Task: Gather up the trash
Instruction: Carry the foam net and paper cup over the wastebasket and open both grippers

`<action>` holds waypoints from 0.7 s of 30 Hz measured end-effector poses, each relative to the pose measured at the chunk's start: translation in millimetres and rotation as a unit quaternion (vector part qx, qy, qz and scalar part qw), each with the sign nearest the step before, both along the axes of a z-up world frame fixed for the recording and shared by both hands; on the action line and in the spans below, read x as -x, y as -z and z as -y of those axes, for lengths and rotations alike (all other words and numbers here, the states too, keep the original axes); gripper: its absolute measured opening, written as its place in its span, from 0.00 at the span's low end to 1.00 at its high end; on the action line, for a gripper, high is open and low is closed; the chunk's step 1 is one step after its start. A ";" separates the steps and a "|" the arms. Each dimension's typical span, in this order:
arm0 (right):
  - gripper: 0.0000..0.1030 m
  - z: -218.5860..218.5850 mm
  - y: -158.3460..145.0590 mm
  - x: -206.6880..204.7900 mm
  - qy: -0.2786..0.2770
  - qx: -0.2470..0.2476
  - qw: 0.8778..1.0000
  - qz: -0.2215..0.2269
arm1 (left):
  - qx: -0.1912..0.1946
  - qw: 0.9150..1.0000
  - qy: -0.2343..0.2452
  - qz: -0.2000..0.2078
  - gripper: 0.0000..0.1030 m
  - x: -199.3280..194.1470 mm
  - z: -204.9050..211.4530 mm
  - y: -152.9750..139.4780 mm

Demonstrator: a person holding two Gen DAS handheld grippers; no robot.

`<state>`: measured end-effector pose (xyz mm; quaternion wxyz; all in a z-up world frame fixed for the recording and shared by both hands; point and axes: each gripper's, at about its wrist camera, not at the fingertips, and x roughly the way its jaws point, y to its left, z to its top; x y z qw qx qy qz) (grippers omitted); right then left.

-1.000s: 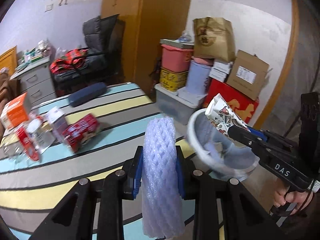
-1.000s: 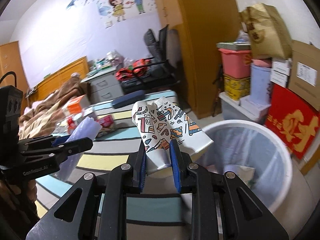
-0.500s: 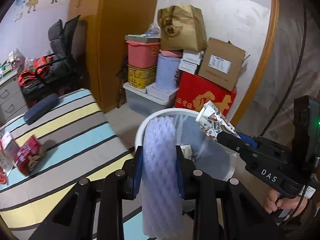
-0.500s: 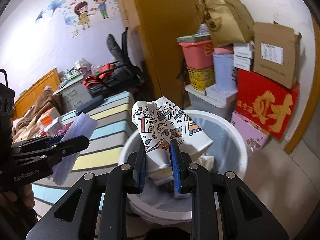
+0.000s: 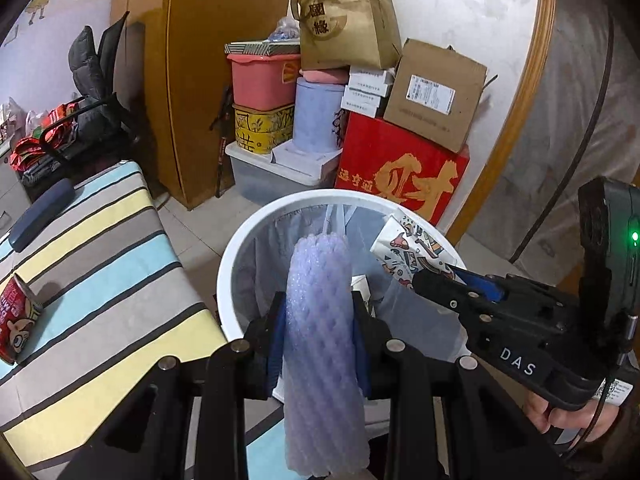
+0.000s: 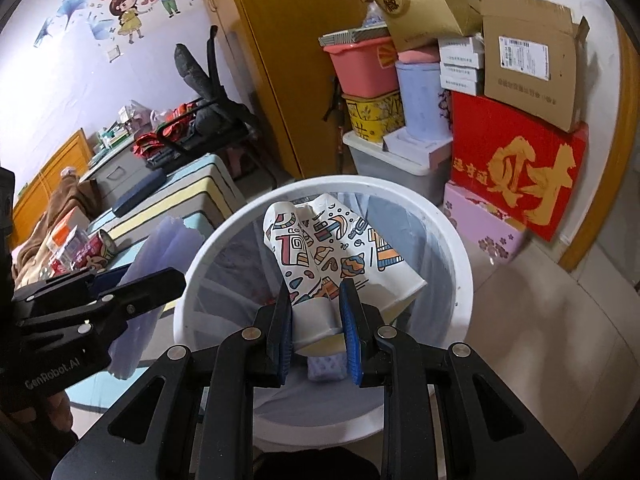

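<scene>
Two handheld grippers, both built of matte black plastic with angular, cut-out frames. The left gripper (image 5: 319,320) has blue pads lining the inner faces of its fingers (image 5: 277,332) and round silver screws at the pivots; seen from the right wrist camera, its side reads "GenRobot.AI" in pale letters. The right gripper (image 6: 316,320) matches it, with ribbed blue pads on its fingers (image 6: 354,336) and the same silver screws. From the left wrist camera its body bears white "DAS" lettering, a small green light, a white label and a thin black cable.
</scene>
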<state>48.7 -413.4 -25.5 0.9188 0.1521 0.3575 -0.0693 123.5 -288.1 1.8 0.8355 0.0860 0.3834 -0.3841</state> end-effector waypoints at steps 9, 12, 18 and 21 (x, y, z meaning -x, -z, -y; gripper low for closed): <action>0.24 8.4 6.4 -6.8 0.017 0.002 1.000 -0.019 | 0.007 1.000 -0.015 -0.006 0.62 -9.7 -0.3 5.3; 0.35 8.9 5.8 -6.9 0.021 0.002 1.000 -0.020 | 0.007 1.000 -0.016 -0.006 0.62 -11.0 -1.5 5.3; 0.51 8.0 1.2 -5.2 0.024 0.006 1.000 -0.013 | 0.011 1.000 -0.022 -0.003 0.62 -9.9 -8.9 3.3; 0.51 6.2 -1.0 -6.4 0.024 0.008 1.000 -0.009 | 0.014 1.000 -0.025 0.000 0.62 -8.7 -13.5 0.0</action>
